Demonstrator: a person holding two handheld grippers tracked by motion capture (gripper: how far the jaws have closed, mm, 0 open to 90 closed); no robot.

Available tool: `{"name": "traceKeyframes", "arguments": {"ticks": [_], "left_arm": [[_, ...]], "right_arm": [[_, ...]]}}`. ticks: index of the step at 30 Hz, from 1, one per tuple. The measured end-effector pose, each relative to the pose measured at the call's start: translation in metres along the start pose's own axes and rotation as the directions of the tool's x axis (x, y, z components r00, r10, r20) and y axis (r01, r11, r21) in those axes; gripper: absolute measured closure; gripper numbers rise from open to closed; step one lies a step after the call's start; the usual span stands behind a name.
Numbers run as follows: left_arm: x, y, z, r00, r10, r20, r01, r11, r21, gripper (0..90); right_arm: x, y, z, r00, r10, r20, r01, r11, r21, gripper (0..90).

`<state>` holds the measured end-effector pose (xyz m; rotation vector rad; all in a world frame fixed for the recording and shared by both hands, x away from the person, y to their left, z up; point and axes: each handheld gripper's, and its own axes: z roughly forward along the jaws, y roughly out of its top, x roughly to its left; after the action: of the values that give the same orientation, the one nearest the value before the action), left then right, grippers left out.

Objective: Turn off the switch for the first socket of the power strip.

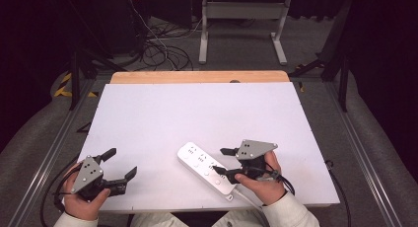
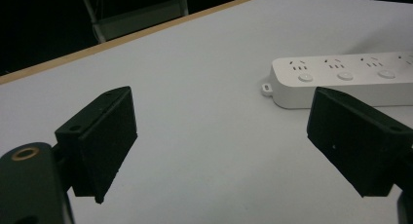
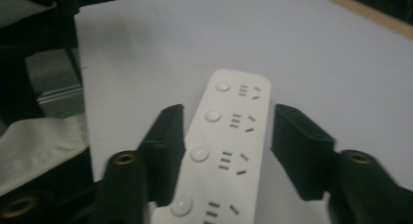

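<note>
right gripper [image 3: 226, 151] straddles the power strip [image 3: 229, 141], jaws open, not gripping. close evenly on its sides. left gripper [image 2: 219, 146] gapes wide, empty.

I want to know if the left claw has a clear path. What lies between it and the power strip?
Nothing: in the high view, bare white table separates the open left claw from the power strip. The left gripper view agrees.

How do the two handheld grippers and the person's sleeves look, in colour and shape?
Both the left gripper and the right gripper are black, with two flat rectangular jaws, a grey three-cornered plate with small holes on top, and a black trailing cable. The sleeves are off-white.
</note>
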<state>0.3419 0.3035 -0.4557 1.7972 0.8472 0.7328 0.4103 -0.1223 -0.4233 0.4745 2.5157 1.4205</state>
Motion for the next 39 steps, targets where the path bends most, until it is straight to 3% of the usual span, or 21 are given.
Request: {"name": "traceKeyframes", "arguments": {"ticks": [5, 9, 13, 19, 39], "left_arm": [[0.0, 0.0, 0.0, 1.0, 0.002, 0.001, -0.002, 1.0, 0.001, 11.6], [0.0, 0.0, 0.0, 1.0, 0.002, 0.0, -0.002, 1.0, 0.003, 11.7], [0.0, 0.0, 0.0, 1.0, 0.004, 0.0, -0.004, 1.0, 0.003, 11.8], [0.0, 0.0, 0.0, 1.0, -0.001, -0.001, 0.001, 1.0, 0.004, 12.1], [0.0, -0.001, 0.0, 1.0, 0.003, -0.001, -0.003, 1.0, 0.009, 12.2]], "right_arm": [[0.002, 0.002, 0.001, 0.9971, 0.009, -0.075, -0.004, 0.9969, 0.079, 80.6], [0.003, 0.002, 0.005, 0.9953, 0.011, -0.096, 0.002, 0.9919, 0.127, 90.0], [0.005, 0.0, 0.01, 0.9943, -0.005, -0.107, 0.024, 0.9828, 0.183, 90.0], [0.006, -0.001, 0.014, 0.9934, -0.002, -0.115, 0.026, 0.9776, 0.209, 90.0], [0.012, -0.008, 0.028, 0.99, -0.007, -0.141, 0.052, 0.9466, 0.318, 90.0]]}}
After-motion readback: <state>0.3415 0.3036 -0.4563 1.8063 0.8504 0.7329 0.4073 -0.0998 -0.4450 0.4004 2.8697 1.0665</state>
